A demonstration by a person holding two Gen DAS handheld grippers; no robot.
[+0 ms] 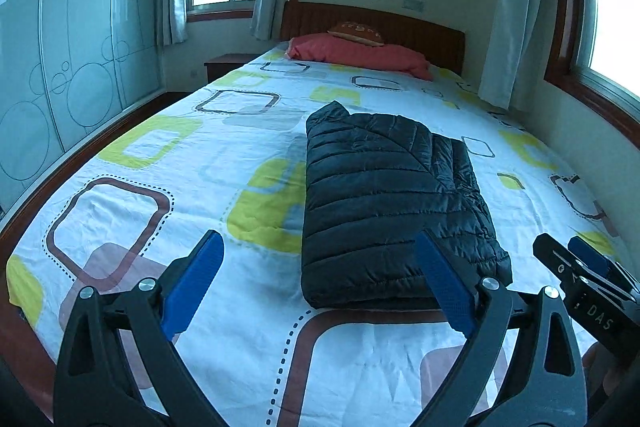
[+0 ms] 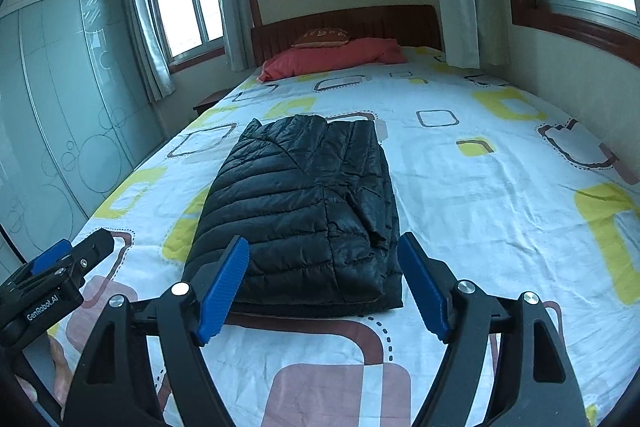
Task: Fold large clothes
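A black quilted puffer jacket (image 1: 384, 195) (image 2: 304, 203) lies folded into a thick rectangle in the middle of the bed (image 1: 352, 367) (image 2: 480, 211), which has a white sheet with yellow and brown squares. My left gripper (image 1: 318, 243) hovers just short of the jacket's near left corner, blue pads wide apart with nothing between them. My right gripper (image 2: 323, 241) hangs in front of the jacket's near edge, also open and empty. Each gripper shows at the edge of the other's view: the right gripper (image 1: 576, 259) at the right, the left gripper (image 2: 72, 251) at the left.
A red pillow (image 1: 360, 55) (image 2: 332, 61) and a brown cushion lie by the wooden headboard (image 1: 420, 27). A glass-door wardrobe (image 1: 60, 67) runs along the left side. A nightstand (image 1: 224, 63) stands at the far left corner. The wall and a curtain (image 1: 508, 27) close off the right.
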